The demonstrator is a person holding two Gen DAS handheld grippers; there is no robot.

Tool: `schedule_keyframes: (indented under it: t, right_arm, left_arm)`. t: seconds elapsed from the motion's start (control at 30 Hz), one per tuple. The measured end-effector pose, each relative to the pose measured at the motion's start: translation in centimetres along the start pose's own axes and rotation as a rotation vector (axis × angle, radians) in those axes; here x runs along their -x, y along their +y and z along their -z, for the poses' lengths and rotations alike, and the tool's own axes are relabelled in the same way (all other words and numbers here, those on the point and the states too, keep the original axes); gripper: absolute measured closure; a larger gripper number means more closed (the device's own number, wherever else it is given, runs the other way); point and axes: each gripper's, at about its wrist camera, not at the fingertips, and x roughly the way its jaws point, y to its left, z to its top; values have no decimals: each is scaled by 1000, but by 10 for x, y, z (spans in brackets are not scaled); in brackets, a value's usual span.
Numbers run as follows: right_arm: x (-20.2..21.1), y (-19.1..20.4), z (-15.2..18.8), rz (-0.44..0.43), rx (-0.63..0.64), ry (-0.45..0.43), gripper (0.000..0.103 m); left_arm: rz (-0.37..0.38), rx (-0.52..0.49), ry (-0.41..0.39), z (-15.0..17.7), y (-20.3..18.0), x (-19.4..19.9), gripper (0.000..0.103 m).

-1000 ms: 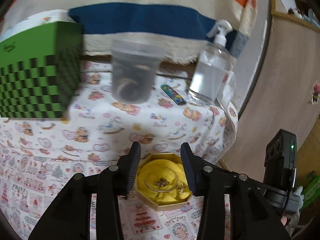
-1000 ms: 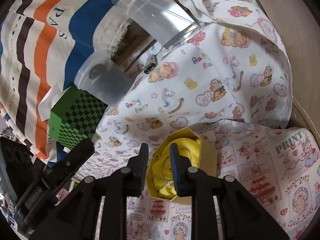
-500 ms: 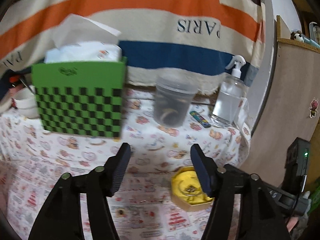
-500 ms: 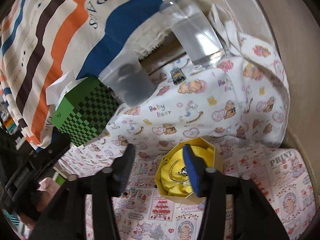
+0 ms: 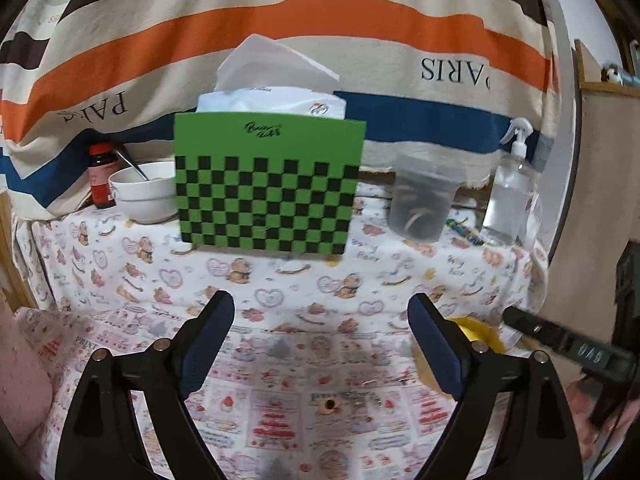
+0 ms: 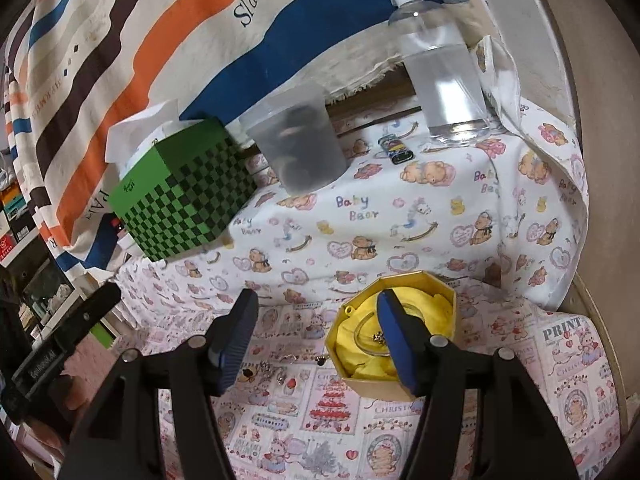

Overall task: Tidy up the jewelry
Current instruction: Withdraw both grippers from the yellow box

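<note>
My left claw (image 5: 320,332) gapes wide, nothing in it, above the printed bench cloth (image 5: 280,280). A small trinket (image 5: 330,403) lies low centre of frame. Right claw (image 6: 316,320) also spread, empty. Its right finger overlaps the gold octagonal jewelry box (image 6: 400,386), lower right; bangle (image 6: 362,330) on the yellow lining. Loose pieces (image 6: 272,372) just left. Green checkered tissue box (image 6: 180,192) upper left.

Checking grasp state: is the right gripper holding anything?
No. The right gripper is open and empty, with loose jewelry lying on the tablecloth below.
</note>
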Motion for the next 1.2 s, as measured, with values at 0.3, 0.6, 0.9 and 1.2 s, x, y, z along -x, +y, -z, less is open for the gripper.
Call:
schedule_keyframes:
  t: [0.3, 0.6, 0.9, 1.2]
  right_arm:
    - [-7, 3, 4, 41, 17, 17, 43]
    - [-22, 0, 11, 101, 28, 49, 41]
    - [-32, -2, 16, 148, 37, 73, 39]
    - [-35, -3, 18, 173, 42, 81, 27]
  left_arm:
    - [-59, 53, 82, 25, 23, -27, 13]
    - [-52, 86, 147, 40, 36, -48, 13]
    - [-80, 91, 201, 51, 39, -66, 13]
    - [-84, 114, 233, 55, 47, -74, 13]
